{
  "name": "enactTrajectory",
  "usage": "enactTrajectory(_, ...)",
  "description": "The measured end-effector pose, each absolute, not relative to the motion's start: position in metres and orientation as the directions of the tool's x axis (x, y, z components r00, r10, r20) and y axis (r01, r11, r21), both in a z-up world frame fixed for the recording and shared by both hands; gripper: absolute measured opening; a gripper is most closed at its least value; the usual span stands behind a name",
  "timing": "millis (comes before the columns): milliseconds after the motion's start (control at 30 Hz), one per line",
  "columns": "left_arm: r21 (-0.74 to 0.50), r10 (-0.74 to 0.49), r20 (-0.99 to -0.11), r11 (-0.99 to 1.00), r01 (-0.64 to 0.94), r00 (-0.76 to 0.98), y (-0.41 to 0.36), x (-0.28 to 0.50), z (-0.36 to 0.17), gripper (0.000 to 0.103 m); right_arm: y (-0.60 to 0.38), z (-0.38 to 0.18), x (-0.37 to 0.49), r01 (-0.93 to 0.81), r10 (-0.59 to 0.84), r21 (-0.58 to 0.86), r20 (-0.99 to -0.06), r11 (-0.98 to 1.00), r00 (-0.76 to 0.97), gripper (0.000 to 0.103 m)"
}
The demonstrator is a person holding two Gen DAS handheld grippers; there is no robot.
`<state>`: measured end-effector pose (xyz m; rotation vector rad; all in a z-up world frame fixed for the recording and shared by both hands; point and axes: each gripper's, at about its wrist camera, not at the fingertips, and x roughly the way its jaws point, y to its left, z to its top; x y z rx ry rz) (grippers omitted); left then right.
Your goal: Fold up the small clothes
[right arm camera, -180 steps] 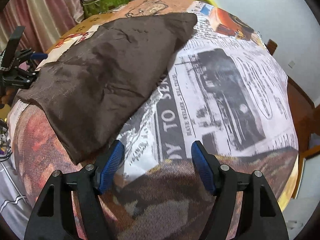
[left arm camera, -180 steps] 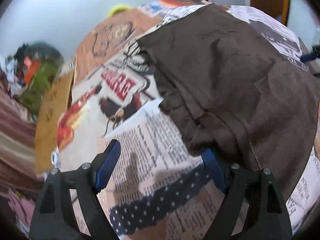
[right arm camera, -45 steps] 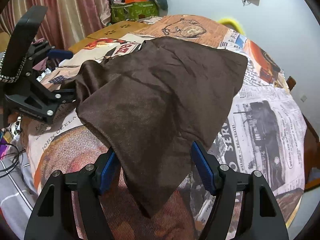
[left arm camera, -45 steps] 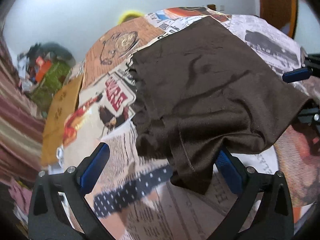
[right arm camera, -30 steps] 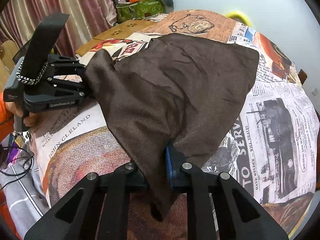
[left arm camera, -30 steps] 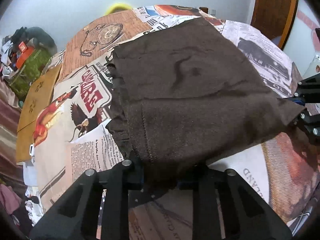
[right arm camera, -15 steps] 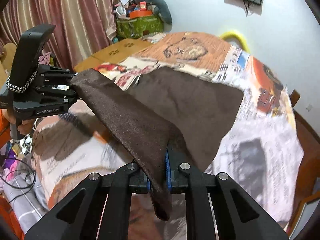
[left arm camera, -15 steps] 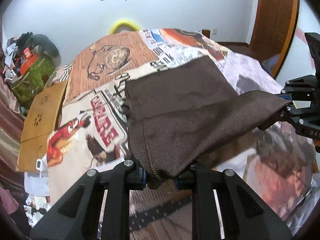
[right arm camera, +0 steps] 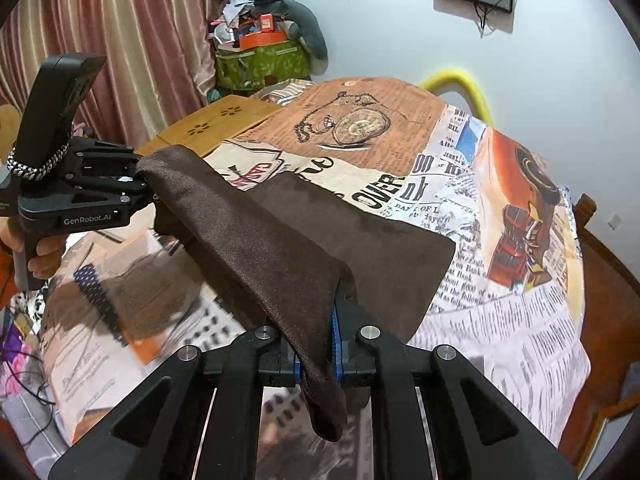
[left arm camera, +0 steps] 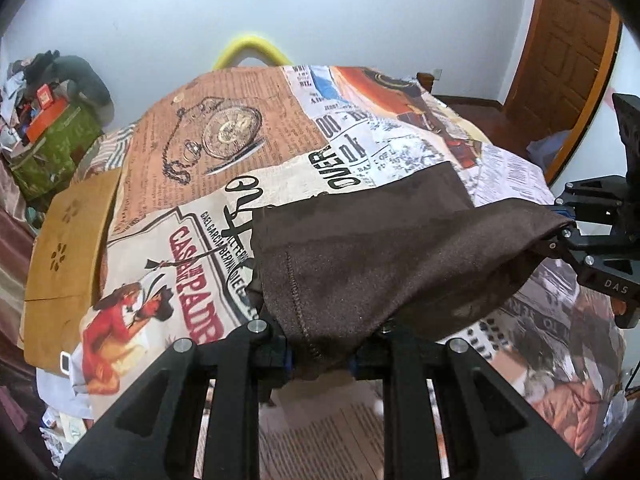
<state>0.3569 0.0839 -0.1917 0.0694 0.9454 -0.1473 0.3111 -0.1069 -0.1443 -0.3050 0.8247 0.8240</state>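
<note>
Both hand-held grippers are clamped on the brown garment [left arm camera: 384, 256]: the left hand-held gripper [left arm camera: 320, 354] on its seamed corner, the right hand-held gripper [right arm camera: 316, 354] on the other. The near edge hangs lifted between them; the far edge lies on the printed bedspread [right arm camera: 520, 320], bare toward 12 o'clock.

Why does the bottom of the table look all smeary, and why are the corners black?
Left wrist view: the tablecloth print near the left gripper is motion-blurred, while the brown cloth stays sharp. Right wrist view: same smear low on the left, by the right gripper. Both views: the fisheye lens bends edges and blacks out the corners.
</note>
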Motion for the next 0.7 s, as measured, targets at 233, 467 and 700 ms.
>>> enactTrajectory(233,-0.05,-0.116,-0.854,0.989,0.141,0.508,0.094,0.399,-0.224,0.019,-0.096,-0.168,0.353,-0.749,0.494,0.086,-0.8,0.657,0.342,0.01)
enactTrajectory(467,-0.042,-0.091,-0.89,0.992,0.119,0.447,0.098,0.428,-0.254,0.029,-0.098,-0.178,0.387,-0.721,0.48,0.127,-0.821,0.681,0.309,0.036)
enactTrajectory(700,0.049,-0.01,-0.853,0.994,0.099,0.521,0.098,0.43,-0.242,0.069,-0.121,-0.168,0.4,-0.664,0.478,0.127,-0.793,0.737,0.379,0.048)
